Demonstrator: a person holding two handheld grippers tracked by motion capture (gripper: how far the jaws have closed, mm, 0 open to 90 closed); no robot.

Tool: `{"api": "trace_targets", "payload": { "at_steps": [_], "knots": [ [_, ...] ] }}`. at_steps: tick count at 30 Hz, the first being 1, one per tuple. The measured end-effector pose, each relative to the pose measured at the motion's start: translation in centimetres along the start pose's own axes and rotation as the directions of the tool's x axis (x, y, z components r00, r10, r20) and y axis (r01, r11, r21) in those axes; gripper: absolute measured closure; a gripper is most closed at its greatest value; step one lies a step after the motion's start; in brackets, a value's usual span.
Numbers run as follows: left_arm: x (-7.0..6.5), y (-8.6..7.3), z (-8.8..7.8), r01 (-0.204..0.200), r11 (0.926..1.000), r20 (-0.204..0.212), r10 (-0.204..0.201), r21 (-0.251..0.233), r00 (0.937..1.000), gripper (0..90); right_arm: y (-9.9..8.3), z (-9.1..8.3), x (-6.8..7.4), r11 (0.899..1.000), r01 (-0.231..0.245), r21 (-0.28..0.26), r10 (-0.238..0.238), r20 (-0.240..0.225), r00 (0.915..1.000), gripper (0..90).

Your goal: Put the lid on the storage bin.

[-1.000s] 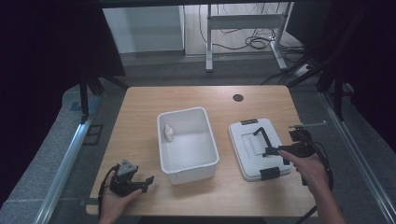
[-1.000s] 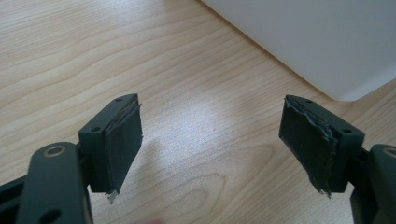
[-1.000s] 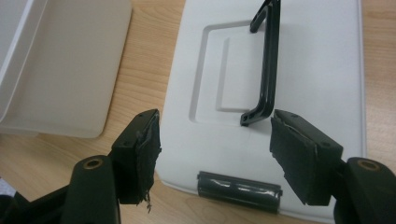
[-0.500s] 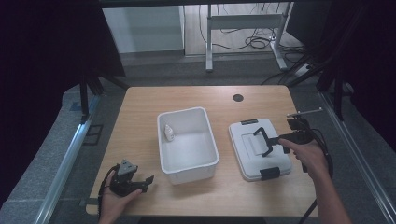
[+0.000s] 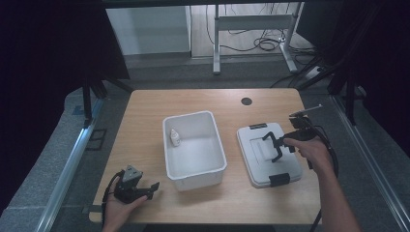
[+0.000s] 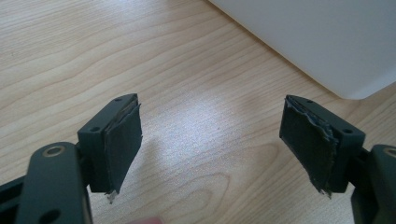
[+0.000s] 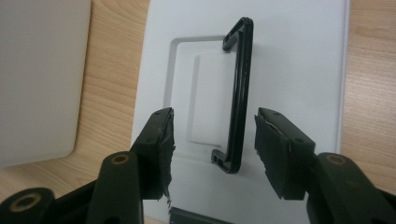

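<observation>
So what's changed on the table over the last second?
The right gripper moved left over the lid, and its jaws have just been closing around the black handle, which stands between them without being pressed yet. The left gripper stayed open near the front edge, and the bin with the small bottle did not move.

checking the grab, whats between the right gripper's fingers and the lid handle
Nothing: in the right gripper view the black handle stands inside the right gripper, with a bare gap on each side. The fingers have just been closing but don't touch it yet.
</observation>
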State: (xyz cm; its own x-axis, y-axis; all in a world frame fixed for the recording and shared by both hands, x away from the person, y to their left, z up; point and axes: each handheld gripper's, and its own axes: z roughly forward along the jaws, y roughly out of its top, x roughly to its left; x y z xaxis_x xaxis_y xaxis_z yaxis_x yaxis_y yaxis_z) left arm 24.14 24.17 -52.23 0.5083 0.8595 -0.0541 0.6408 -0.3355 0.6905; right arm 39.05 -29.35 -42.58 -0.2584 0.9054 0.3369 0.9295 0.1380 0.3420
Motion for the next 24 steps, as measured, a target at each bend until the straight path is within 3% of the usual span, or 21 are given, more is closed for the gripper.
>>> {"api": "trace_targets", "payload": {
  "at_steps": [8, 14, 24],
  "knots": [
    [0.0, 0.0, 0.0, 0.003, 1.0000, 0.002, -0.003, -0.002, 1.0000, 21.3, 0.9, 1.0, -0.5, 0.999, 0.005, 0.048, -0.006, 0.022, 0.9997, 55.0],
    [0.1, 0.0, -0.1, -0.001, 1.0000, 0.002, 0.001, 0.001, 1.0000, 21.3, 2.1, 2.7, -1.1, 0.993, -0.014, 0.116, 0.010, 0.034, 0.9994, 60.6],
    [-0.1, 0.0, -0.1, -0.002, 1.0000, 0.005, 0.002, -0.001, 1.0000, 21.3, 2.8, 4.1, -0.9, 0.986, -0.051, 0.161, 0.044, 0.050, 0.9978, 74.5]
  ]
}}
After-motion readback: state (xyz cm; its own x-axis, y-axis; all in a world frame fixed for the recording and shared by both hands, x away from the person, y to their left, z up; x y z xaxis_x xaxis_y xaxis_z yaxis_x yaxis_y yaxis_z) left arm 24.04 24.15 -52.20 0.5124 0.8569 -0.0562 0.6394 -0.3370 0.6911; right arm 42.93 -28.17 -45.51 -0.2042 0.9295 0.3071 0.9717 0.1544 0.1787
